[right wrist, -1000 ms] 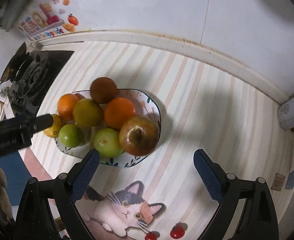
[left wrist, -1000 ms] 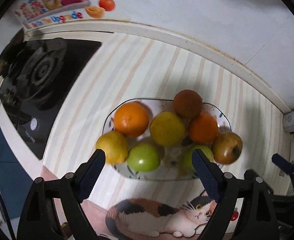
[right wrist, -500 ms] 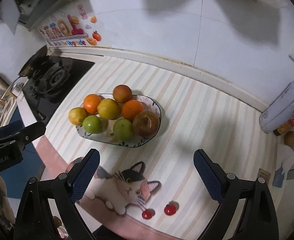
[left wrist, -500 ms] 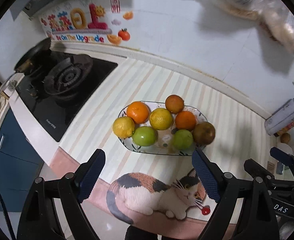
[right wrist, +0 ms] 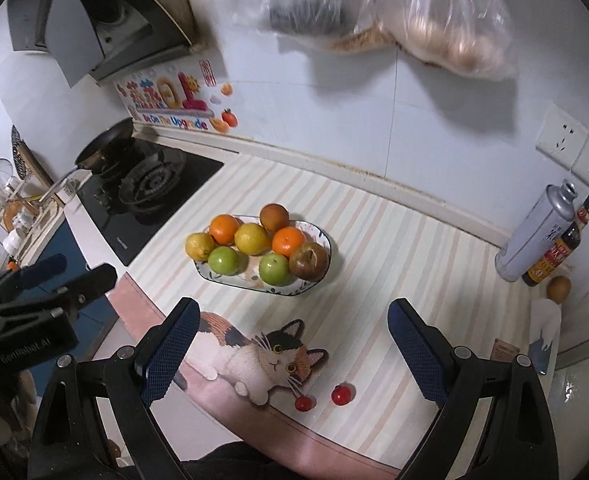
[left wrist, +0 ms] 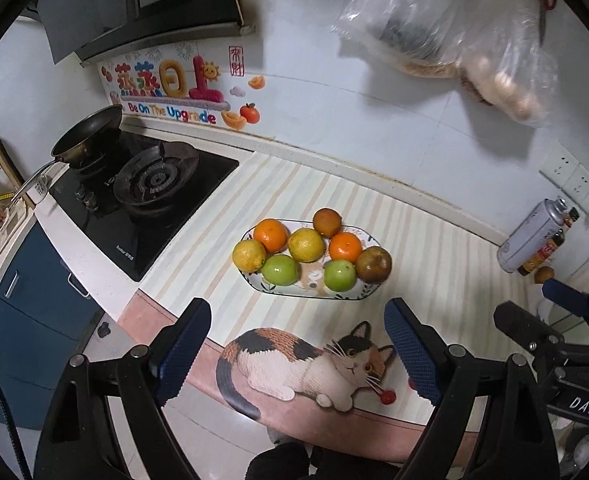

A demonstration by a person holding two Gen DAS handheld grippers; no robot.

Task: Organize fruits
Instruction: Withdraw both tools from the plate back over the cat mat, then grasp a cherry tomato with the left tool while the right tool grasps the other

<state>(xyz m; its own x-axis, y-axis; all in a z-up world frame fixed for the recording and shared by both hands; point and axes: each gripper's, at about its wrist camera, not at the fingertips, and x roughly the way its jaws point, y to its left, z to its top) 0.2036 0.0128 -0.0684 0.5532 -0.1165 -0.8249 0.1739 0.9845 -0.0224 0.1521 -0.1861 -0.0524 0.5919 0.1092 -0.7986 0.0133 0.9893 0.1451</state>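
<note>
An oval patterned plate (left wrist: 310, 278) (right wrist: 323, 236) sits on the striped counter and holds several fruits. Among them are two oranges (left wrist: 270, 235) (right wrist: 288, 242), two yellow citrus (left wrist: 305, 245) (right wrist: 199, 246), two green apples (left wrist: 280, 269) (right wrist: 273, 268) and a brown apple (left wrist: 373, 264) (right wrist: 309, 261). My left gripper (left wrist: 296, 312) hangs open high above the counter's front edge, well short of the plate, with nothing between its fingers. My right gripper (right wrist: 293, 308) is likewise open and empty, above the cat picture.
A gas stove (left wrist: 154, 188) with a frying pan (left wrist: 90, 132) lies left of the plate. A spray can (right wrist: 534, 236) and a sauce bottle (right wrist: 554, 254) stand at the far right. Plastic bags (right wrist: 446, 20) hang on the wall. A cat mat (left wrist: 302, 364) covers the counter's front edge.
Both grippers have risen and drawn back from the plate, so the fruits look smaller and more of the kitchen shows. The jaws of both stay equally wide, and the fruits have not moved.
</note>
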